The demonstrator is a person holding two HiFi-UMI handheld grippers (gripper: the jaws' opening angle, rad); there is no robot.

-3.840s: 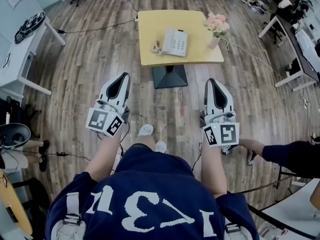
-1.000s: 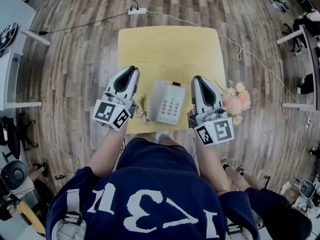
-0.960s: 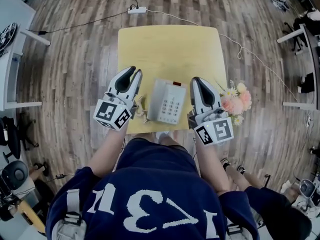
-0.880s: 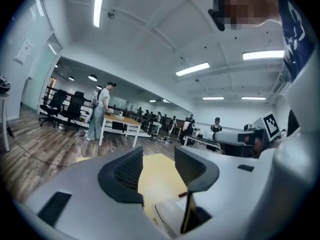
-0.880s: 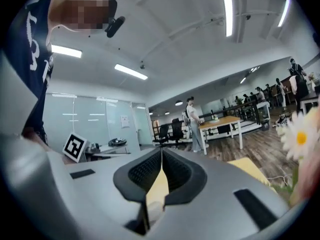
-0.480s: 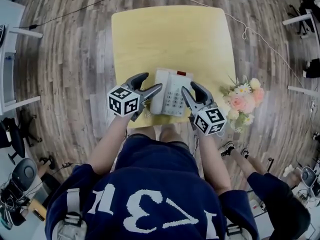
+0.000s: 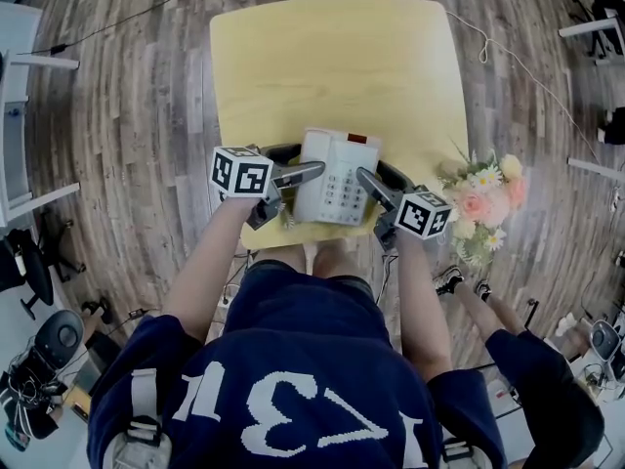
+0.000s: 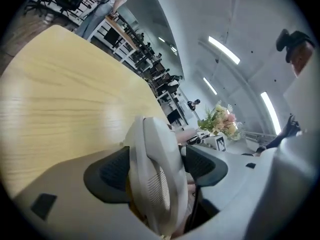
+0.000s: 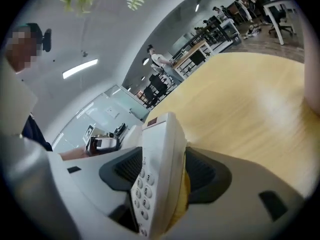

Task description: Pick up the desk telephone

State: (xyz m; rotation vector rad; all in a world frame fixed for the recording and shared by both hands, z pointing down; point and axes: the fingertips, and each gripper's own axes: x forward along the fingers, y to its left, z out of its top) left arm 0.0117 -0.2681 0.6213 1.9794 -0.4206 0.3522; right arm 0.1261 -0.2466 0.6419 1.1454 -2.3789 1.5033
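Phone (image 7: 337, 169) sits at near edge of bench (image 7: 332, 66), left tool (image 7: 303, 160) and right tool (image 7: 371, 170) each opening wide around one phone side, pads not pinching.

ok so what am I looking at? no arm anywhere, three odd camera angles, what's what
There is no robot: a person holds a two-jaw gripper in each hand. The top-down picture comes from a camera on their head. The cubes with square markers are part of the grippers. The other two pictures come from wide-angle cameras riding on each gripper, looking along its jaws. On the yellow table lies a white desk telephone, with flowers by the table's right edge. The left gripper straddles the phone's handset side, the right gripper its keypad side. Both pairs of jaws are opening with the phone between them, so it is not gripped yet.
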